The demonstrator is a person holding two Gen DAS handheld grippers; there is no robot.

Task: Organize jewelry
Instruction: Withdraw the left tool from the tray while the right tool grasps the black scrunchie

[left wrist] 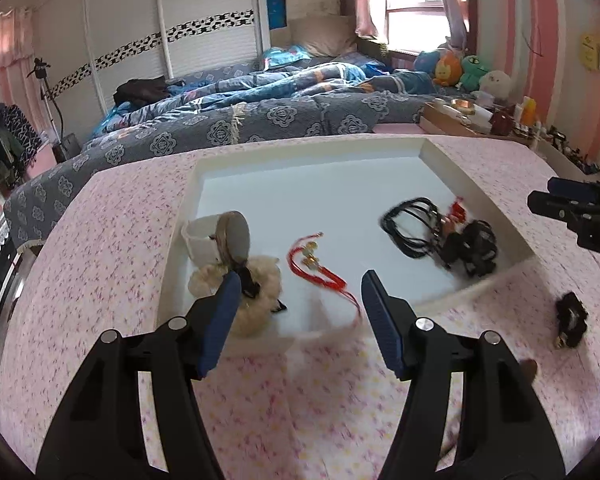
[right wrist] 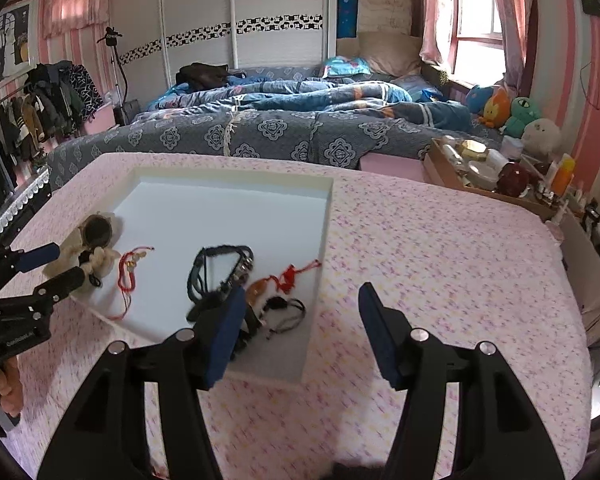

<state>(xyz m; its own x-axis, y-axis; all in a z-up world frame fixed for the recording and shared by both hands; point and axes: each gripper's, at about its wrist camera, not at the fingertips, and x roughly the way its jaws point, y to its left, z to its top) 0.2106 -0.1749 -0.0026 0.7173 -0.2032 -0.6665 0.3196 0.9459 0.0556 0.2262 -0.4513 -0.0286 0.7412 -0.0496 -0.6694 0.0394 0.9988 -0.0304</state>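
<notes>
Both tongs, left (left wrist: pixel 296 300) and right (right wrist: pixel 300 320), stand agape and empty above the worktop (right wrist: pixel 440 248). Most jewelry lies sorted in the tray (left wrist: pixel 460 168); one dark piece (left wrist: pixel 571 319) remains outside, probably awaiting pickup.

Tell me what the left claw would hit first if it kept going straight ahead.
Probably the red cord bracelet lying in the white tray, since it sits between the open left claw fingers; depth is unclear, so the tray's near rim might come first.
</notes>
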